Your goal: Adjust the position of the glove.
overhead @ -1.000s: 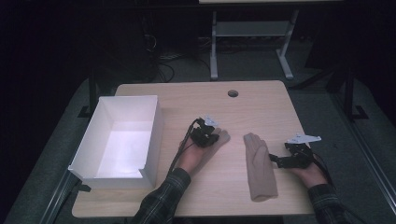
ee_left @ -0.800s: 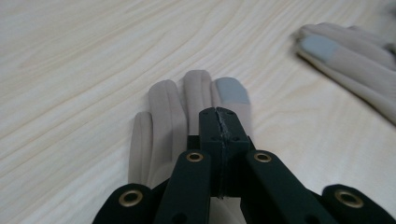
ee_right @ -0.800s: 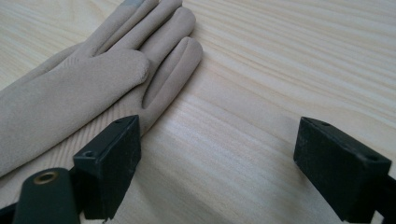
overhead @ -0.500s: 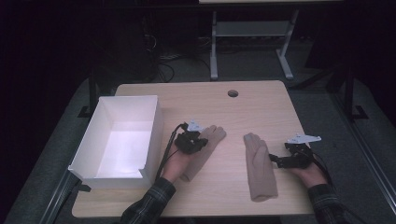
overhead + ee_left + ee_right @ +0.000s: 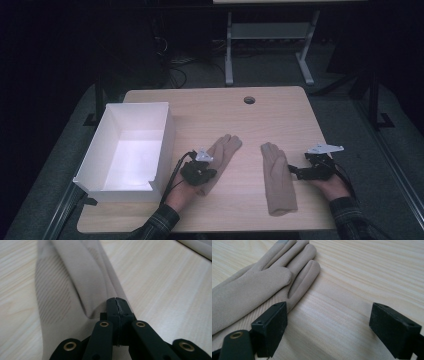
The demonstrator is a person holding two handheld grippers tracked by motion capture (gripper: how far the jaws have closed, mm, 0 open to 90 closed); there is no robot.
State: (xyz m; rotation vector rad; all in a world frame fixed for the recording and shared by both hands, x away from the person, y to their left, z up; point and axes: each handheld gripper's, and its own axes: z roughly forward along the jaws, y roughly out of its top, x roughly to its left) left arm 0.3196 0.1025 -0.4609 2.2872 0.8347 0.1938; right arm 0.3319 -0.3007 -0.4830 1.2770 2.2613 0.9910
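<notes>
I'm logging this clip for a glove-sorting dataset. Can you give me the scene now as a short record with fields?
surface: wooden table
container: white box, open top, at the table's left side
left glove: beige glove beside the box, fingers pointing away from the person
right glove: second beige glove, flat, right of centre
left gripper: left gripper, jaws closed, pinching the left glove's fabric
right gripper: right gripper, jaws open, nothing between them, just beside the right glove
gloves: apart, not touching

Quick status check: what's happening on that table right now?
Left gripper shut on left glove. Right gripper open beside right glove. White box alongside, nothing blocking.
</notes>
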